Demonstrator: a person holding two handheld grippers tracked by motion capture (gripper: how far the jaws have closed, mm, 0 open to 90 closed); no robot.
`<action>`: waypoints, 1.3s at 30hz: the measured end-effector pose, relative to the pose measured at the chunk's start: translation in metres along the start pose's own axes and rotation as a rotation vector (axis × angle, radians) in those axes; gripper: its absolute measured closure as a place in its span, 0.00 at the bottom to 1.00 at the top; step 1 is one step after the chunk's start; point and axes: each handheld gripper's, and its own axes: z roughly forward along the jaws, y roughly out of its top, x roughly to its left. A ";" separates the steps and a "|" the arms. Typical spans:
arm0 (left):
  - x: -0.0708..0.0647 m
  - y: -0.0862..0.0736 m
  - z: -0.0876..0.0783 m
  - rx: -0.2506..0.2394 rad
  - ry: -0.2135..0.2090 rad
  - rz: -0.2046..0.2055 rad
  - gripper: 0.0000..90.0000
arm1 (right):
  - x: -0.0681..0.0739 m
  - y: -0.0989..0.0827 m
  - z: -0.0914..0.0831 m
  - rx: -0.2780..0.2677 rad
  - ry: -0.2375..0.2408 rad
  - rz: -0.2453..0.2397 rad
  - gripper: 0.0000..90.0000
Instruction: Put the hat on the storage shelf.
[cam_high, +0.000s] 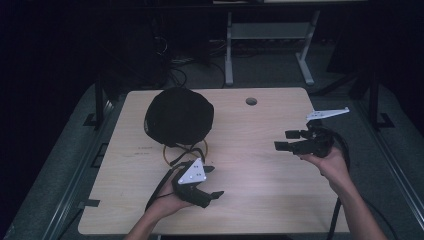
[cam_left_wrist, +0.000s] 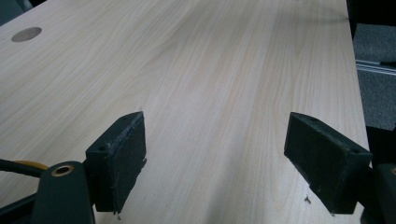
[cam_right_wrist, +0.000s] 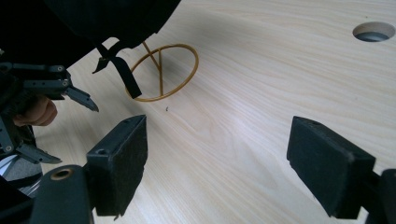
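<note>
A black cap (cam_high: 178, 116) rests on a gold wire stand (cam_high: 204, 148) at the back left of the wooden table (cam_high: 260, 195). A black strap (cam_right_wrist: 123, 77) hangs from the cap (cam_right_wrist: 107, 18) across the wire ring (cam_right_wrist: 187, 77). Just in front of the stand, my left gripper (cam_high: 214, 181) is held low and open, pointing right; the bare wood lies between its jaws in the left gripper view (cam_left_wrist: 215, 140). My right gripper (cam_high: 284, 140) hovers at the right side, open and empty, pointing left toward the stand (cam_right_wrist: 217, 144).
A round cable hole (cam_high: 251, 101) is cut near the table's far edge. Beyond the table stand a white desk frame (cam_high: 229, 55) and loose cables on the dark floor. Cables trail from both grippers off the near edge.
</note>
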 end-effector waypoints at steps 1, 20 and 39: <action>0.000 0.000 0.000 0.000 0.000 -0.001 0.23 | -0.001 -0.002 -0.001 -0.001 0.001 0.004 0.22; -0.001 0.000 0.002 0.006 -0.007 -0.010 0.23 | -0.007 -0.036 -0.010 0.000 -0.002 0.048 0.21; -0.002 0.000 0.003 0.009 -0.019 -0.021 0.23 | -0.011 -0.078 -0.016 0.016 -0.012 0.087 0.21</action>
